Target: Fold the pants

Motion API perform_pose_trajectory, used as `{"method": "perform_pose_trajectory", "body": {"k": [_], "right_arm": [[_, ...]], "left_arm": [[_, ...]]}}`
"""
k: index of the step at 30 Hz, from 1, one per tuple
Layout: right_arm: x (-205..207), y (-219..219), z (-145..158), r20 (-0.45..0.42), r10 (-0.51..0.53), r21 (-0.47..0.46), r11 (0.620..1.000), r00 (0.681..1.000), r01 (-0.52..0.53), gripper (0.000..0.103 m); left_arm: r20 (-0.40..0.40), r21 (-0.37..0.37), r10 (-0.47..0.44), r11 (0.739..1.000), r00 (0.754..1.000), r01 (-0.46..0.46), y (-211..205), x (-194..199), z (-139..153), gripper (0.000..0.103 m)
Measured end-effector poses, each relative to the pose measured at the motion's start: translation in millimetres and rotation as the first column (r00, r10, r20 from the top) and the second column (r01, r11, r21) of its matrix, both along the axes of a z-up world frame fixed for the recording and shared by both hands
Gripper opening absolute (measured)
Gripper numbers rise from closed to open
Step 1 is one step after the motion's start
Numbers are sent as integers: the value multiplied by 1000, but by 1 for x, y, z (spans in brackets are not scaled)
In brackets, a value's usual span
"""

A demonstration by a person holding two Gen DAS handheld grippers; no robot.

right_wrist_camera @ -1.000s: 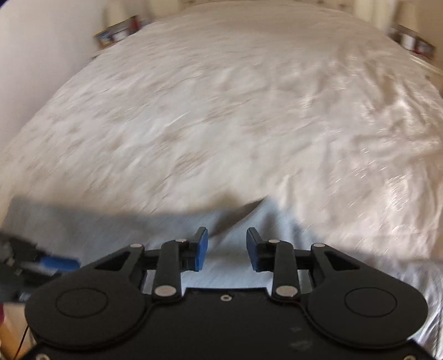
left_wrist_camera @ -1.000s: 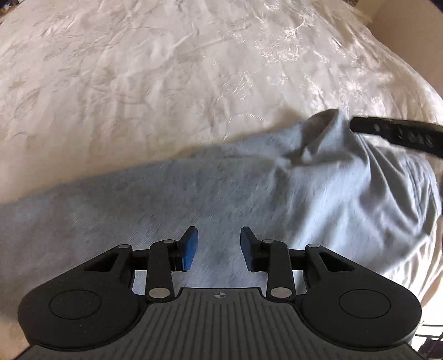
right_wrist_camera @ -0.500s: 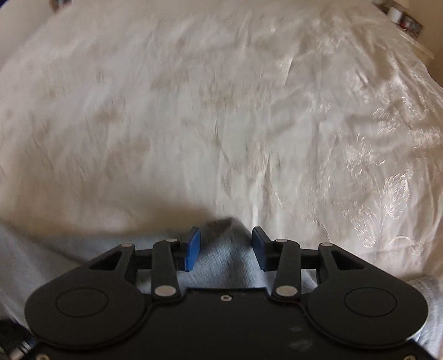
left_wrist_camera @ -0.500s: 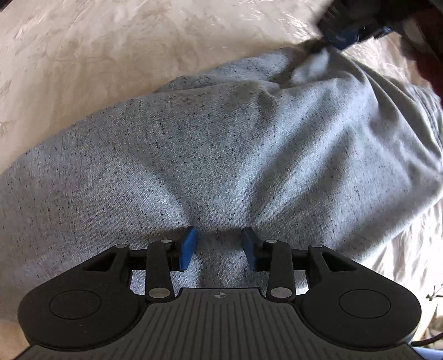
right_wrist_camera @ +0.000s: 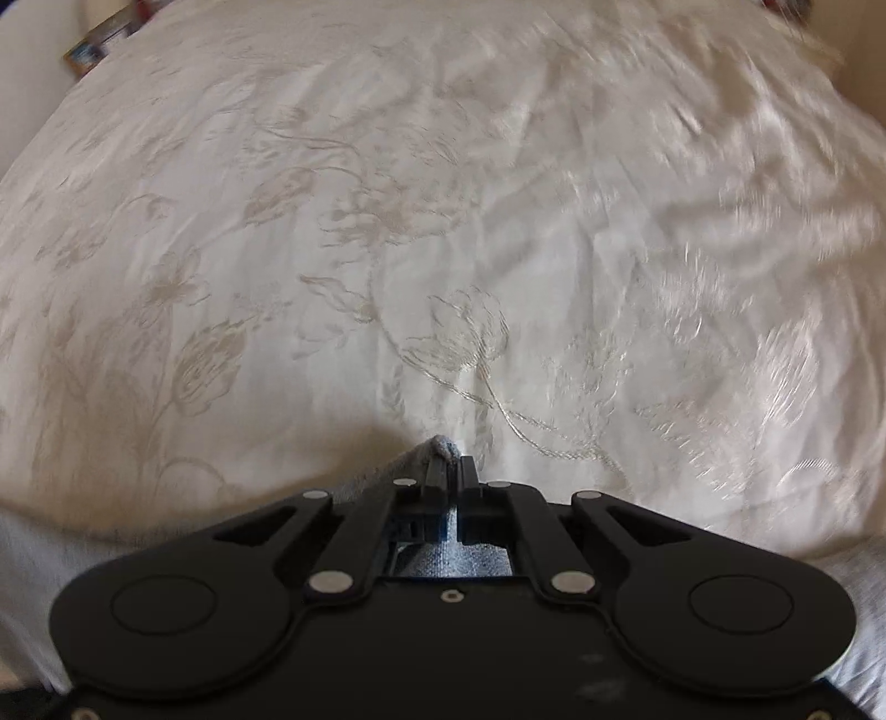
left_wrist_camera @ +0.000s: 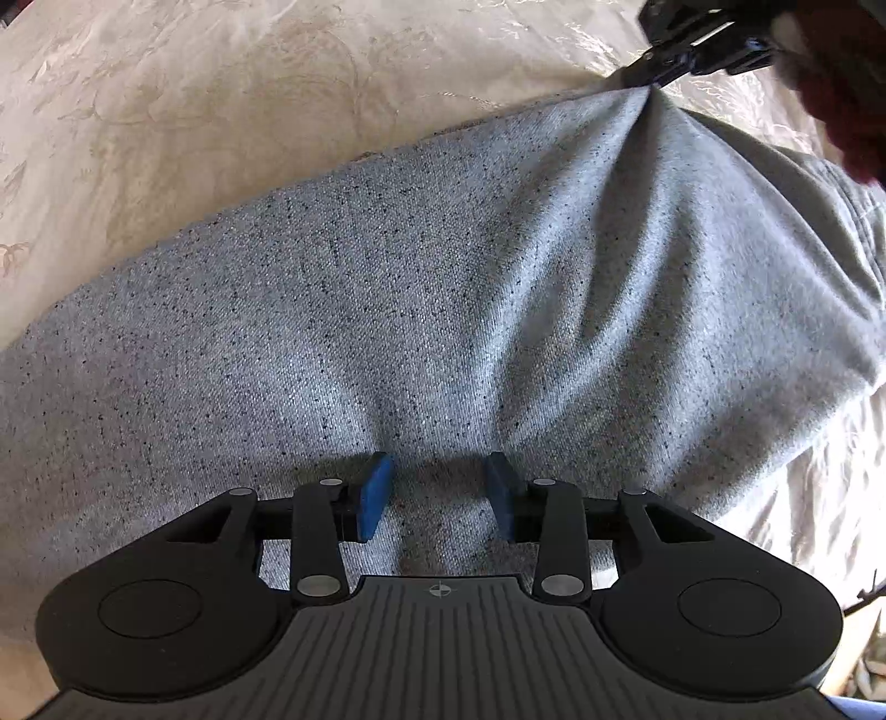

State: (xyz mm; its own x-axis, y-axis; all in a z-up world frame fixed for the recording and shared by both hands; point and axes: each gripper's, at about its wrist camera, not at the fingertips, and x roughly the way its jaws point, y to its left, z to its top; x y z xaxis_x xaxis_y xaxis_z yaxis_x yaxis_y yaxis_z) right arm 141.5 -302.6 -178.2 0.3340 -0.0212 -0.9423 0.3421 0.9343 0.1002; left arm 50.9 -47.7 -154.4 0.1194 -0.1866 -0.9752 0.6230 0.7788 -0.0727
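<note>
Grey speckled pants (left_wrist_camera: 498,277) lie across a cream embroidered bedspread (left_wrist_camera: 221,111). My left gripper (left_wrist_camera: 437,493) points down onto the middle of the cloth. Its blue pads (left_wrist_camera: 376,493) stand apart with a low ridge of fabric between them, not pinched. At the top right of the left wrist view, my right gripper (left_wrist_camera: 645,77) is shut on the far edge of the pants, and the cloth draws into a peak there. In the right wrist view the right gripper (right_wrist_camera: 451,471) is shut on a small tuft of grey pants fabric (right_wrist_camera: 443,446) poking out past the tips.
The bedspread (right_wrist_camera: 443,221) spreads wide beyond the pants, wrinkled and shiny on the right. A dark red sleeve (left_wrist_camera: 847,111) shows behind the right gripper. Small items (right_wrist_camera: 94,47) stand past the bed's far left edge.
My right gripper came down onto the far edge of the pants and closed on a pinch of cloth. My left gripper sank onto the pants early on and has since held still.
</note>
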Motion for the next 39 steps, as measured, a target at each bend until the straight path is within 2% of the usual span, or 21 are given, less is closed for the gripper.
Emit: {"method": "perform_pose_trajectory", "body": {"k": [4,5,6,8,9,13,18,20,22,24,31,35,36,37,38,39], "right_arm": [[20,-9,-23,-50,-52,34,998,997,54,5],[23,-12,-25,-44,-60,48,997,997,62,8],[25,-16,-22,-9,-75,71,995,997,75,10],[21,-27,-7,82,-115,106,989,990,106,23],[16,-34,3,127,-134,118,986,983,119,26],[-14,-47,33,233,-115,140,987,966,84,28],[-68,-37,45,261,8,78,997,965,-29,28],[-83,-27,44,241,24,57,998,970,-39,28],[-91,-22,42,221,24,66,997,975,-40,28],[-99,-18,40,202,18,76,997,979,-34,28],[-105,-8,40,186,19,105,994,982,-39,28],[-102,-3,39,185,37,115,992,982,-59,28],[-100,-2,39,182,45,111,992,982,-66,28],[-100,-1,39,182,50,110,991,982,-71,28],[-100,0,39,183,52,113,991,982,-74,28],[-100,1,39,183,53,116,990,982,-75,28]], "left_arm": [[6,13,-6,1000,1000,6,-5,-4,-2,38],[0,20,-14,1000,1000,14,-6,-4,-1,38],[-8,23,-22,1000,1000,22,-6,-4,1,38],[-24,18,-26,999,999,27,-6,0,8,37],[-16,6,-19,1000,1000,19,-5,3,15,37],[60,-80,-22,996,998,27,-11,29,51,38],[80,-239,-87,966,993,103,-40,66,65,38],[107,-232,-144,959,984,166,-57,75,61,38],[165,-188,-223,949,961,253,-72,74,55,38],[179,-150,-290,936,940,318,-82,72,48,38],[129,-86,-432,892,893,444,-92,73,23,38],[101,-87,-442,889,891,450,-98,78,14,38],[97,-102,-433,891,896,442,-98,79,13,34],[99,-119,-421,894,901,431,-96,80,13,15],[107,-128,-405,900,908,417,-94,82,15,5],[115,-133,-371,913,921,385,-91,83,16,2]]}}
